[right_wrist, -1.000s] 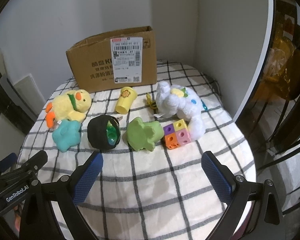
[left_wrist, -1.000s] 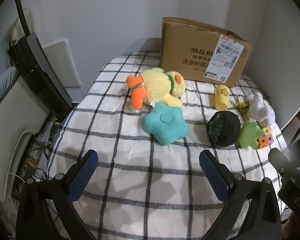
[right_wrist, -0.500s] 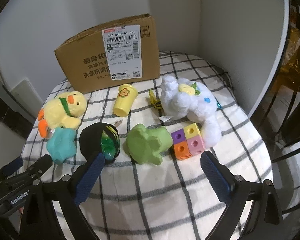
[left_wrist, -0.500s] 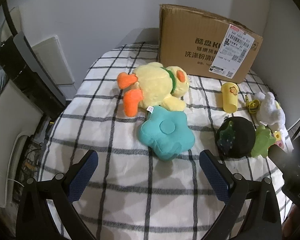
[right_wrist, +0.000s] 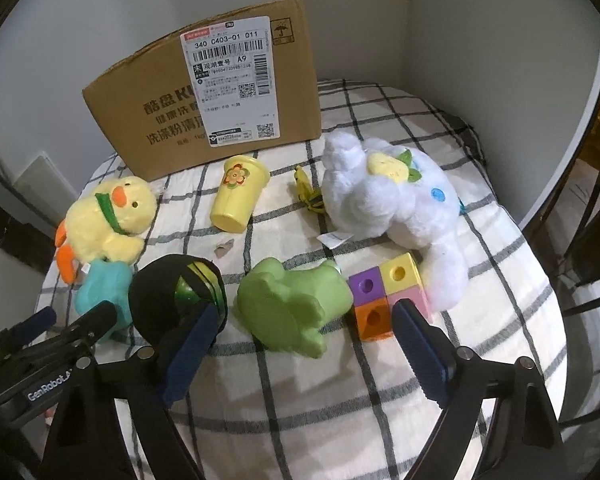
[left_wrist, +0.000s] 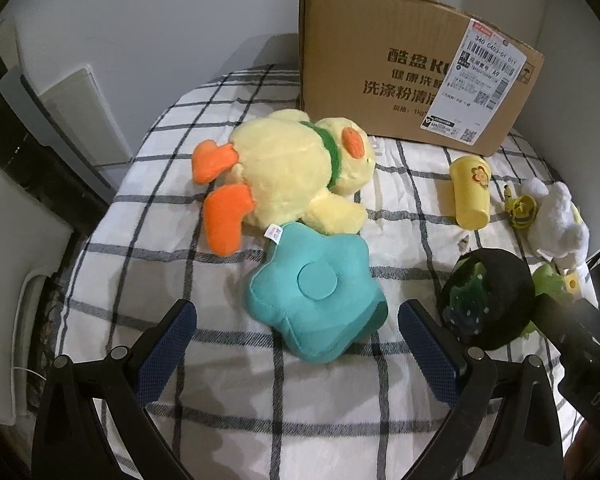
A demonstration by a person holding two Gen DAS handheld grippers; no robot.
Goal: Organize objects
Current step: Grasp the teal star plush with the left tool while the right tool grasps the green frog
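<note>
Two grippers reach low over a checked cloth, each with its jaws spread wide and nothing between them. Just ahead of the left gripper, in line with the gap between its fingers, lies a teal star cushion, not touched by either pad; beyond it a yellow duck lies on its side, its wing touching the cushion. Past the left gripper's right finger sits a black ball with green inside. The right gripper points at a green frog toy lying just ahead of the gap between its fingers; its left finger overlaps the black ball in view, though contact cannot be told, and its right finger tip is just beside a cluster of coloured blocks. Further off lie a tipped yellow cup and a white plush. Behind everything stands a cardboard box; its inside is hidden
</note>
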